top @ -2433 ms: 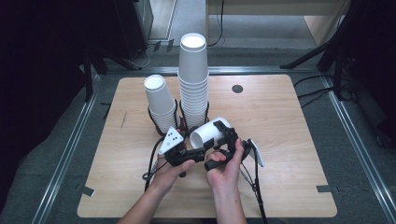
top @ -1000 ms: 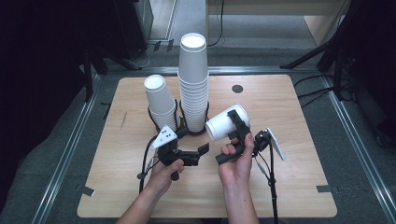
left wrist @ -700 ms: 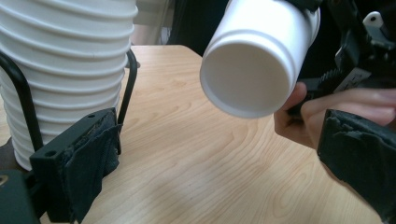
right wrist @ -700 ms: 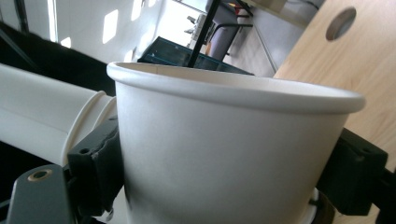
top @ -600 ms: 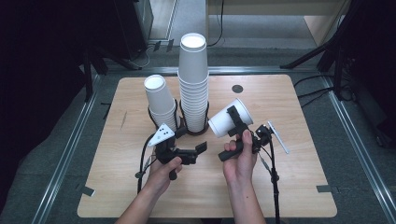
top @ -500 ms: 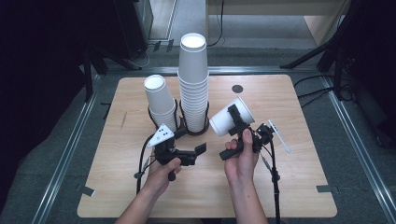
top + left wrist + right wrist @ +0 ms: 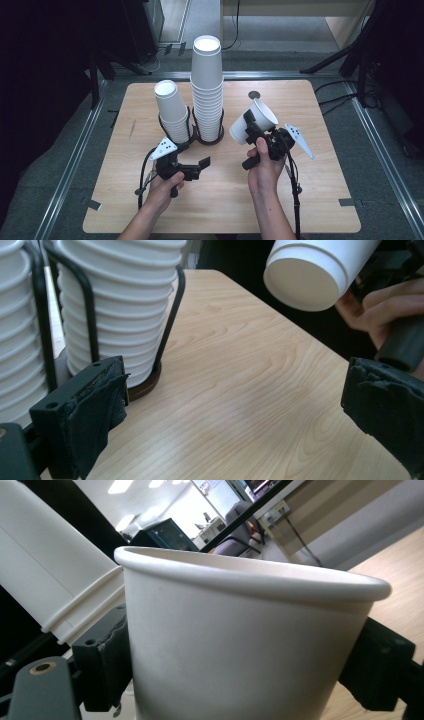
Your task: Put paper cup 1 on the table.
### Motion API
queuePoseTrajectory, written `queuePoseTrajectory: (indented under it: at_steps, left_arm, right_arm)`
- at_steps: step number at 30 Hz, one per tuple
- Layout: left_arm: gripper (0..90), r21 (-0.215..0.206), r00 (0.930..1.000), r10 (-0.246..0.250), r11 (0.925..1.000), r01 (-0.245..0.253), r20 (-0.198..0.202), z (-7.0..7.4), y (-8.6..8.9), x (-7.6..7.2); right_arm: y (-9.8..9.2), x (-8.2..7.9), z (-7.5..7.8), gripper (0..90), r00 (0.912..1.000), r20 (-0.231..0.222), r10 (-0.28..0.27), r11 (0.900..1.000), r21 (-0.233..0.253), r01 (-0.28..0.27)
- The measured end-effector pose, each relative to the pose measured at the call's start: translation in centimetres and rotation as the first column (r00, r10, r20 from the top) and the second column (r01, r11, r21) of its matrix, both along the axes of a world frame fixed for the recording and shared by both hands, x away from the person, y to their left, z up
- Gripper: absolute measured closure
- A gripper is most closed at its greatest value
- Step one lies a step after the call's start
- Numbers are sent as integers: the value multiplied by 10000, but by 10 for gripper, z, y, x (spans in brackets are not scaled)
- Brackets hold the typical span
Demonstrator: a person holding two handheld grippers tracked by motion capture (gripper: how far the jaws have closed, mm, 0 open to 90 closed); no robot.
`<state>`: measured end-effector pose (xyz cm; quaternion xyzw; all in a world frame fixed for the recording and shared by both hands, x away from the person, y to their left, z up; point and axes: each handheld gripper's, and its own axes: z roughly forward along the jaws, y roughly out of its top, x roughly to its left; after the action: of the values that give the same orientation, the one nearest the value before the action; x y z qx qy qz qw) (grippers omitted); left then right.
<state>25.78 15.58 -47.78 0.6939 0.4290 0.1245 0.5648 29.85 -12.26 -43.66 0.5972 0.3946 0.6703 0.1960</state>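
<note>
overhead, pale wood table [image 7: 300, 200], dark room, perhaps an office, right gripper [image 7: 252, 131] jaws clamped on paper cup [image 7: 254, 122], left gripper [image 7: 200, 165] jaws apart

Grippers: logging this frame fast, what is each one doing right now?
Left gripper: open, holding nothing, low over the table.
Right gripper: shut on the single paper cup, held tilted above the table.

White paper cup [image 7: 240, 645] sat clamped between the right gripper's [image 7: 240, 675] black padded jaws, rim up; white cup stack [image 7: 55, 575] behind.
</note>
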Motion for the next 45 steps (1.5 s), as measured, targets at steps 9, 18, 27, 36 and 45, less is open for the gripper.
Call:
queuePoseTrajectory:
  at_steps: [9,18,27,36,45]
  left_arm:
    - [0,46,9992,270,9996,-268,-303,-13,15,-5]
    - [0,351,9983,437,9985,-424,-383,-27,22,-5]
    - [0,601,9946,984,9935,-963,-335,-38,30,-6]
    - [0,670,9908,1322,9893,-1299,-305,-39,39,-6]
    - [0,594,9862,1571,9863,-1540,-518,-43,48,-5]
  right_arm:
    - [-3,1,2,143,9997,186,-182,9890,-1466,208]
    - [-7,7,4,144,9979,571,-308,9632,-2650,449]
    - [-13,21,3,144,9947,997,-231,9239,-3780,593]
    - [-19,43,1,145,9918,1258,-209,8845,-4601,770]
    - [-31,69,-8,144,9853,1468,-879,8291,-5375,1540]
